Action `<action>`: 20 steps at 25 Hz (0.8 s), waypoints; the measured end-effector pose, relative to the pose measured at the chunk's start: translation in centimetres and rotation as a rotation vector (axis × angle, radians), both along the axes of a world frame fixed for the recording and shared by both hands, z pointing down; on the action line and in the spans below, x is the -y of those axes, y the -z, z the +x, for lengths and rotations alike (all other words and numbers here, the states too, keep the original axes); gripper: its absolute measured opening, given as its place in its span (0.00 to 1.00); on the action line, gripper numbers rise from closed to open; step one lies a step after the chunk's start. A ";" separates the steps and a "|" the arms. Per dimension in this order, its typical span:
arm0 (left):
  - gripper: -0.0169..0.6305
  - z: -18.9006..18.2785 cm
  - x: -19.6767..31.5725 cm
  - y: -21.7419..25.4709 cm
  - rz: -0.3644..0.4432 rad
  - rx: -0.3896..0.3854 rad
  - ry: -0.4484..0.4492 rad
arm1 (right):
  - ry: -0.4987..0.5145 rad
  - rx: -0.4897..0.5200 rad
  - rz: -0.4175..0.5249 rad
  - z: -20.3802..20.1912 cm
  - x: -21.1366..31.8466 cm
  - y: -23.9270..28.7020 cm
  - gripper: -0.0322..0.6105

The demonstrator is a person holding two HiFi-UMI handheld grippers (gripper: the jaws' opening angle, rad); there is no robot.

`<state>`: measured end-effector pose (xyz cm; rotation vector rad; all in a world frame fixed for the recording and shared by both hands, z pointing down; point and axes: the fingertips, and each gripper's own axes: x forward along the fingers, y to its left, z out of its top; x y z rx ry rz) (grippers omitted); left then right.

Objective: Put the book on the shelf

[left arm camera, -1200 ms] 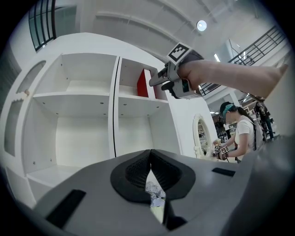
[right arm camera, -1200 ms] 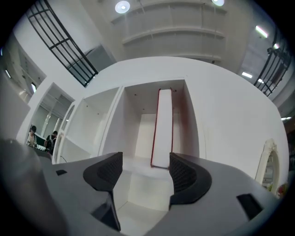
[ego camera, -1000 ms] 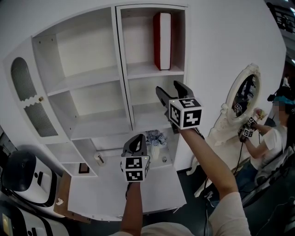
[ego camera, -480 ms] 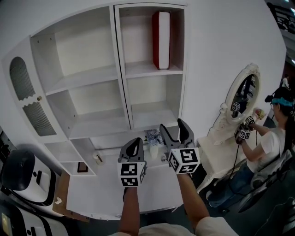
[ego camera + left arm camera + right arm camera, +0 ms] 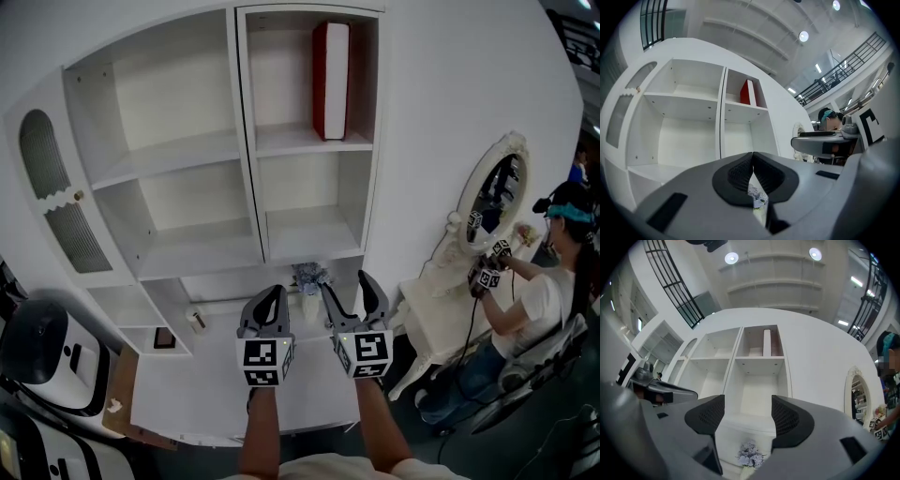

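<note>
Head view: red book stands upright in the top right compartment of the shelf, seemingly placed, with both grippers low. Left gripper view: left gripper has its jaws pressed together on nothing. Right gripper view: right gripper is spread apart and empty, since nothing needs holding.

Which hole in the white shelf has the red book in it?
The top right compartment: the red book stands upright at its right side. The compartments beside and below it are bare.
</note>
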<state>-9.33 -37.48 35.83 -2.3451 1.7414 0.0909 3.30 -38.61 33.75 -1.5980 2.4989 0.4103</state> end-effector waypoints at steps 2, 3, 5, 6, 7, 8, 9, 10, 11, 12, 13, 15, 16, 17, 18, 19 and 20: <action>0.05 -0.4 -0.2 -0.1 0.005 -0.006 0.009 | 0.005 -0.012 -0.003 -0.2 0.0 -0.3 0.55; 0.05 -0.4 -0.3 -0.1 0.007 -0.007 0.010 | 0.006 -0.014 -0.005 -0.2 0.0 -0.5 0.55; 0.05 -0.3 -0.4 0.0 0.015 -0.008 0.009 | 0.009 -0.015 -0.012 -0.2 0.1 -0.7 0.55; 0.05 -0.3 -0.5 0.1 0.020 -0.008 0.009 | 0.013 -0.016 -0.014 -0.3 0.2 -0.9 0.54; 0.05 -0.3 -0.5 0.2 0.024 -0.007 0.009 | 0.018 -0.015 -0.011 -0.4 0.2 -0.9 0.52; 0.05 -0.3 -0.5 0.1 0.026 -0.007 0.010 | 0.025 -0.011 -0.003 -0.5 0.1 -0.9 0.46; 0.05 -0.3 -0.6 0.1 0.026 -0.007 0.011 | 0.032 -0.004 0.010 -0.5 -0.1 -0.8 0.37; 0.05 -0.3 -0.7 0.0 0.025 -0.007 0.011 | 0.038 0.005 0.021 -0.6 -0.3 -0.7 0.30; 0.05 -0.2 -0.7 -0.1 0.025 -0.007 0.011 | 0.043 0.014 0.029 -0.5 -0.5 -0.6 0.25; 0.05 -0.1 -0.7 -0.1 0.027 -0.006 0.010 | 0.047 0.020 0.032 -0.5 -0.5 -0.6 0.22; 0.05 0.0 -0.7 -0.1 0.031 -0.006 0.008 | 0.051 0.025 0.030 -0.5 -0.5 -0.7 0.17; 0.05 0.2 -0.7 0.0 0.038 -0.007 0.006 | 0.059 0.036 0.022 -0.3 -0.3 -1.2 0.10; 0.05 0.3 -0.7 0.0 0.042 -0.009 0.004 | 0.064 0.041 0.018 -0.2 -0.4 -1.5 0.09; 0.05 0.5 -0.7 0.0 0.045 -0.012 0.002 | 0.070 0.046 0.014 -0.2 -0.4 -1.8 0.09; 0.05 0.6 -0.8 -0.2 0.047 -0.019 0.001 | 0.075 0.049 0.008 -0.1 -0.6 -2.1 0.09; 0.05 0.6 -0.7 -0.5 0.044 -0.030 0.000 | 0.078 0.051 0.003 0.0 -0.6 -2.5 0.09; 0.05 0.7 -0.5 -0.8 0.035 -0.041 0.000 | 0.078 0.050 -0.001 0.1 -0.6 -2.7 0.09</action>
